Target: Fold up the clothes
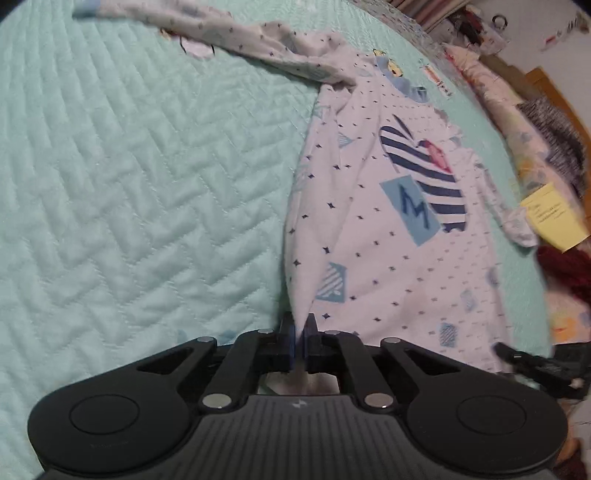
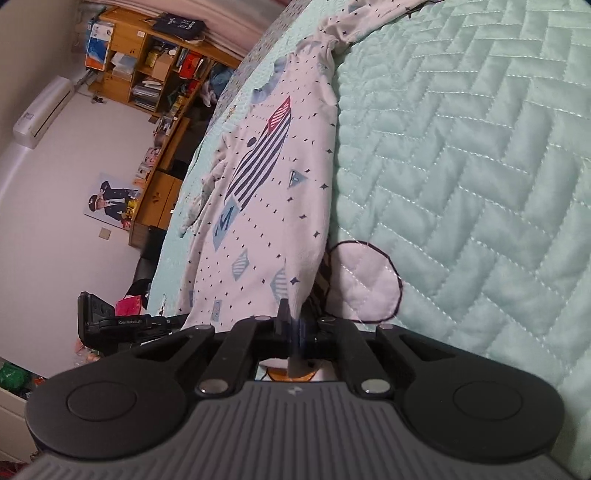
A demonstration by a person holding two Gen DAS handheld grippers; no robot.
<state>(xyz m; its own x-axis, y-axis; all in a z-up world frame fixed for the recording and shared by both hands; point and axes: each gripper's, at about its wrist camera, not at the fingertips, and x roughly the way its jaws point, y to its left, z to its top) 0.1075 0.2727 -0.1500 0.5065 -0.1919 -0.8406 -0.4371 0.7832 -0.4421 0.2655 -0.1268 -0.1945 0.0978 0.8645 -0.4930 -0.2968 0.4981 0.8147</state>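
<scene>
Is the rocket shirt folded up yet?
Not yet. The rocket shirt lies spread on the quilt, one sleeve stretched out, the rocket print showing.

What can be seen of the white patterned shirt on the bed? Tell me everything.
The shirt is soft white knit fabric scattered with small dark stars and pale blue patches, with a navy-striped rocket and a blue square marked M. It lies mostly flat on the mint quilted bedspread, one long sleeve stretched away. The left gripper and right gripper are each shut on its near hem, lifting the edge into a ridge.
</scene>
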